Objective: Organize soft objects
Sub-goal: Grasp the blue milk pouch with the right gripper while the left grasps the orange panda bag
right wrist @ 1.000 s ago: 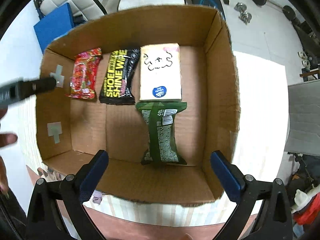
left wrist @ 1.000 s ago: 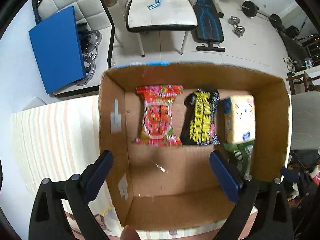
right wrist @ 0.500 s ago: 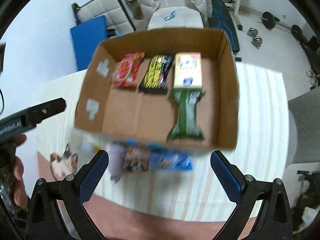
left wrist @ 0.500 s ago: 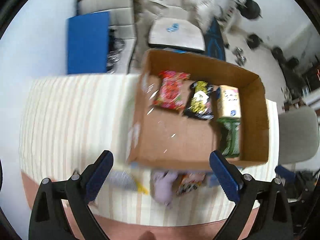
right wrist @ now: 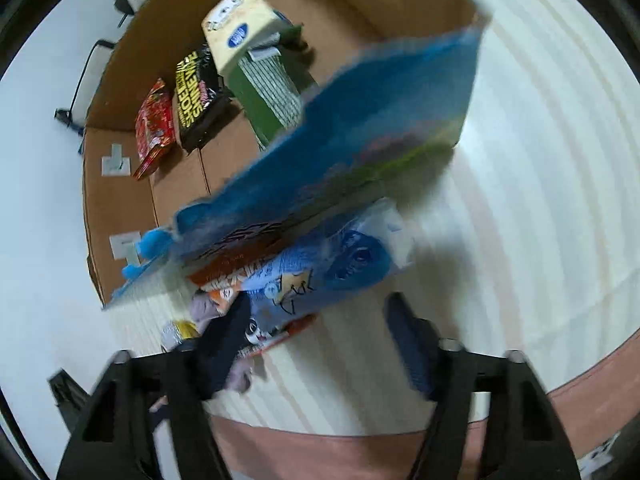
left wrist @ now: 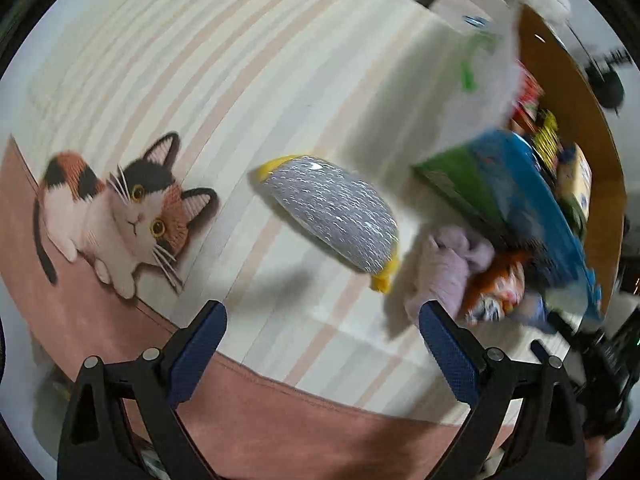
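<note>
Four packets lay inside the cardboard box: one red snack packet, one black packet with yellow lettering that read "SHOE SHINE WIPE", one cream tissue pack with a blue oval label too small to read, and one green packet partly under the tissue pack. Outside the box, on the striped tablecloth of the table, sat a loose heap: one large blue pouch leaning against the box front, one pale blue packet with a face printed on it, one orange packet, one lilac cloth, and, just apart from the heap, one silver pouch with yellow ends. Their print was blurred and unreadable. A calico cat picture marked the cloth. The left gripper was spread wide and empty near the silver pouch; the right gripper was likewise spread, holding nothing, beside the heap.
</note>
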Action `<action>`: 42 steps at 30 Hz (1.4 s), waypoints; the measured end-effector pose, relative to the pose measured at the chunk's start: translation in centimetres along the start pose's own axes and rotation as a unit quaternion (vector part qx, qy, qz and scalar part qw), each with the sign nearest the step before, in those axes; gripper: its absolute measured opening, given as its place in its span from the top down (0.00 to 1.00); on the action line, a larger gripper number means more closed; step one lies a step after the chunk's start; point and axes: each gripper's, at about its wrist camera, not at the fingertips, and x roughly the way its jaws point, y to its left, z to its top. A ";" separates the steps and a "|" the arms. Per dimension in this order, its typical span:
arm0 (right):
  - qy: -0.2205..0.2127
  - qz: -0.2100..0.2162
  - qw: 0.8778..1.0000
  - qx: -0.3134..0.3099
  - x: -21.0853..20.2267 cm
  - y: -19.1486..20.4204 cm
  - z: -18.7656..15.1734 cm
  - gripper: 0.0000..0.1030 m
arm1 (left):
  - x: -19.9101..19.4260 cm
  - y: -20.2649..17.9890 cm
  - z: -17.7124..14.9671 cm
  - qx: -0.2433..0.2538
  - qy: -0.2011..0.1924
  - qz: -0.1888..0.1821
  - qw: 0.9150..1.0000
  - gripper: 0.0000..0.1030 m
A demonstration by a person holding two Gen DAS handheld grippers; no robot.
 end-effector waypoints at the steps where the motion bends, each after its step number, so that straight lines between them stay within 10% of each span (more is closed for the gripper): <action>1: 0.001 0.005 1.000 0.005 0.5 0.0 -0.1 0.62 | 0.5 0.5 0.4 -0.015 0.004 -0.007 1.000 0.04; 9: 0.000 -0.021 0.999 -0.028 -0.5 -1.1 -1.6 0.85 | 4.0 0.7 3.8 -0.061 0.030 -0.020 0.997 0.04; 17: 0.030 -0.104 0.991 -0.085 -2.8 -5.7 -2.6 0.86 | 2.6 -5.6 -0.4 0.100 -0.011 0.057 0.993 0.04; 20: 0.022 -0.130 0.987 -0.092 -3.4 -6.1 -2.2 0.71 | 2.9 -8.6 -2.4 0.153 -0.017 0.079 0.985 0.04; 23: -0.018 -0.133 0.985 -0.104 -4.5 -5.2 -2.3 0.27 | 2.9 -12.1 -4.7 0.208 -0.034 0.081 0.974 0.04; 34: -0.013 -0.108 0.990 -0.088 -2.1 -4.6 -2.3 0.26 | 8.6 -21.4 -8.2 0.324 -0.017 0.104 0.940 0.04; 36: -0.010 -0.105 0.991 -0.081 -1.7 -4.9 -2.1 0.26 | 9.7 -22.1 -8.4 0.337 -0.014 0.112 0.935 0.14; 38: -0.006 -0.103 0.991 -0.079 -1.4 -5.2 -2.1 0.26 | 10.6 -22.5 -8.8 0.343 -0.007 0.117 0.932 0.48; 42: -0.001 -0.101 0.992 -0.076 -1.3 -6.0 -1.8 0.26 | 10.9 -22.6 -9.2 0.329 0.003 0.100 0.939 0.48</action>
